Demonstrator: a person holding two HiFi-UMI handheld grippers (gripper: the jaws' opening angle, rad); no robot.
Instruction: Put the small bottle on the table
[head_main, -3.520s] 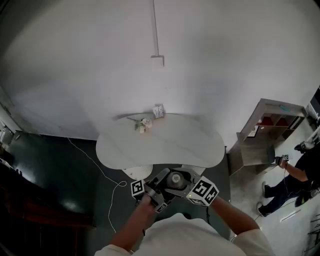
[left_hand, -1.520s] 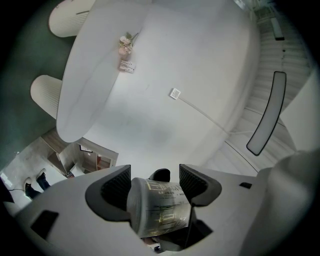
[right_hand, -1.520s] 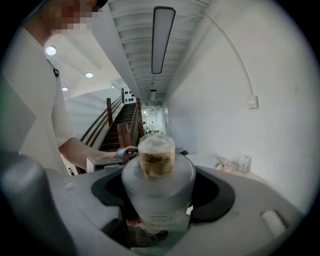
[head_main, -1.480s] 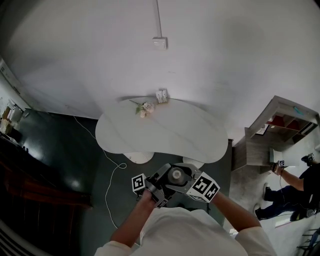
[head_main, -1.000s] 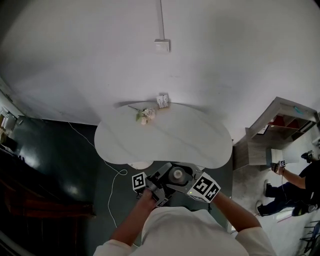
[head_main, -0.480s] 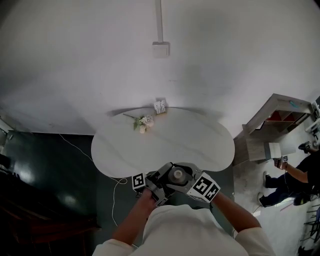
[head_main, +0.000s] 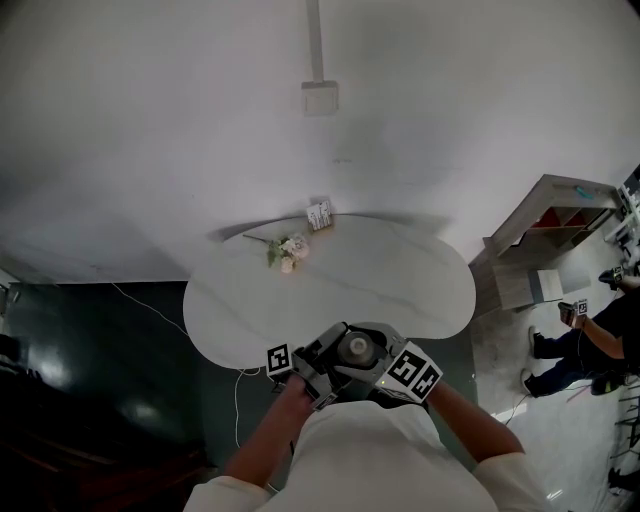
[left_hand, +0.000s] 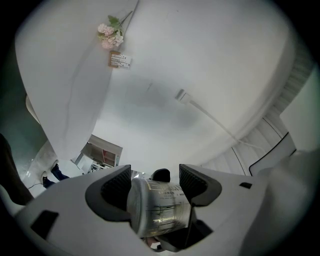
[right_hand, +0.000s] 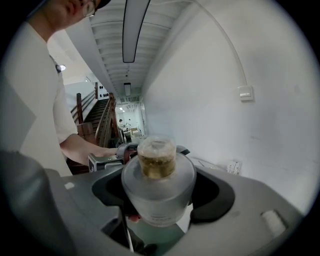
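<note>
- We saw the small bottle (right_hand: 157, 186), a frosted one with a clear cap over an amber core, held up in the air between both tongs, close in front of the person's chest.
- The left tongs (left_hand: 155, 186) were closed on it. In the left gripper view the two dark jaws pressed the labelled body from either side, and the bottle lay tilted across them.
- The right tongs (right_hand: 159, 192) gripped it as well. In the right gripper view the wide body sat snug between the two pads, cap end pointing away from the camera.
- In the head view the two tongs met nose to nose, and the bottle showed top-on between their marker cubes.
- There it sat against the near edge of the white desk (head_main: 420, 290), not resting on it.
- A flower sprig (head_main: 288, 250) lay near the far edge of the desk, and a small card (head_main: 319, 214) stood at that edge by the wall. Both were well apart from the bottle.
- Off to the right, another person (head_main: 600, 330) stood near a wooden shelf unit (head_main: 545, 235).
</note>
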